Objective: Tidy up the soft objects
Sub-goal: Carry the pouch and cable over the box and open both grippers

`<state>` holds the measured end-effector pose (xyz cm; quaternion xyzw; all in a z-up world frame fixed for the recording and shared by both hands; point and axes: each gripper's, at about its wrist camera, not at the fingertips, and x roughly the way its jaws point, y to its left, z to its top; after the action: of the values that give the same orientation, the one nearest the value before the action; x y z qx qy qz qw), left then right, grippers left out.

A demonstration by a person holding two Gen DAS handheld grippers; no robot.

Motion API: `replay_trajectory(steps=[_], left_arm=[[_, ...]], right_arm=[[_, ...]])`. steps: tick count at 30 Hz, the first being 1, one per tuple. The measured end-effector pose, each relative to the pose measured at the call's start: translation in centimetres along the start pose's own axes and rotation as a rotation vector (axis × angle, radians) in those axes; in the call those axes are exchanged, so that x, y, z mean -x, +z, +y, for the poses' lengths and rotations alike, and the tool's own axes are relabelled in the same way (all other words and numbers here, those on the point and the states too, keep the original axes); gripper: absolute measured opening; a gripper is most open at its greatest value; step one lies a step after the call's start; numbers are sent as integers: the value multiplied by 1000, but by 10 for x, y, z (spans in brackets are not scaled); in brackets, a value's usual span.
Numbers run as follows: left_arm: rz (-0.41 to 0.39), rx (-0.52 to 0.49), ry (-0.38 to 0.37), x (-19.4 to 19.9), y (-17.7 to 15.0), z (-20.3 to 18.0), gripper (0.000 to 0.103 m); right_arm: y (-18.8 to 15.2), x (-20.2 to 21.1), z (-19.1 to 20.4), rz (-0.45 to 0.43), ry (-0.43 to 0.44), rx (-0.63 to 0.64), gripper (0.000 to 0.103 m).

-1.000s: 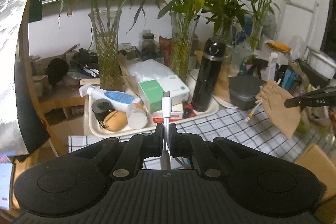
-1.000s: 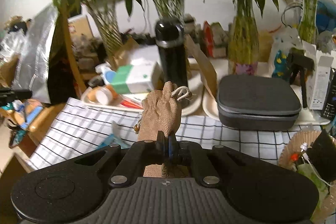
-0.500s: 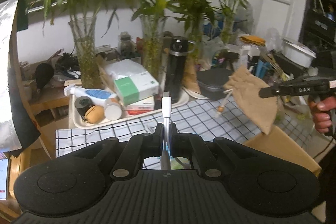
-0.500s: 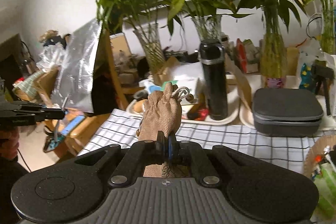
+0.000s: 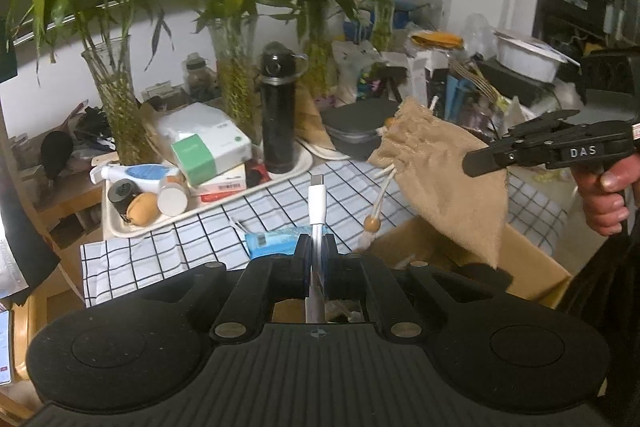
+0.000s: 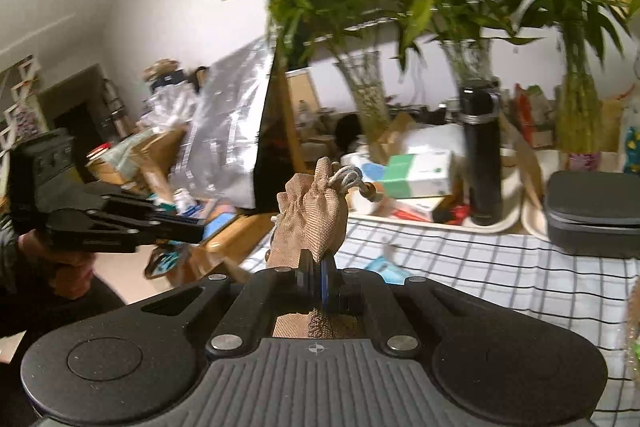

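My left gripper [image 5: 317, 247] is shut on a white USB-C cable [image 5: 317, 201] that stands up between its fingers. My right gripper [image 6: 316, 263] is shut on a tan drawstring pouch [image 6: 314, 217]. In the left wrist view the pouch [image 5: 448, 183] hangs from the right gripper [image 5: 480, 163] above an open cardboard box [image 5: 524, 259] at the table's front right. In the right wrist view the left gripper [image 6: 176, 229] is at the left, held in a hand.
A checked tablecloth [image 5: 224, 227] covers the table, with a blue packet [image 5: 272, 243] on it. Behind stand a cream tray [image 5: 116, 223] of bottles and boxes, a black flask [image 5: 276, 115], a grey case [image 5: 352, 127] and glass vases with bamboo [image 5: 116, 95].
Both grippers have pulled back and up from the table. The right gripper has carried the pouch leftward over the cardboard box, which has come into view. Both grips are unchanged.
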<state>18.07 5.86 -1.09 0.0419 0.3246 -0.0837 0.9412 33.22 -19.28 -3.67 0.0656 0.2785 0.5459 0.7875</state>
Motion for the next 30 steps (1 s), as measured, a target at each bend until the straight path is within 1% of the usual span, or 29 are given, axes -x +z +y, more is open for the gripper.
replay_trajectory(steps=[3,6,10,12,16,21,25,27,30], left_arm=[[6,-1,3,0,-3,-4,6],[19,-2,10,1,-6,-7,6],[38,-3,5,2,-12,-9,6],[49,-4,6,3,-15,-10,6],[75,-14,6,2,-23,-13,6],[95,-20,4,4,-29,-18,6],[108,-32,2,5,-34,-24,6],[121,-35,7,3,-37,-26,7],[148,-35,30,-1,-42,-28,7]], right_arm=[[-5,2,9,23,15,15,6],[-13,1,15,74,38,32,6],[-24,-6,23,153,18,69,6],[-29,-8,27,177,8,82,6],[-35,-10,32,203,16,97,6],[-38,-10,40,207,34,111,6],[-39,-11,48,209,76,129,6],[-40,-13,54,225,97,147,6],[-44,-21,60,270,100,171,6]])
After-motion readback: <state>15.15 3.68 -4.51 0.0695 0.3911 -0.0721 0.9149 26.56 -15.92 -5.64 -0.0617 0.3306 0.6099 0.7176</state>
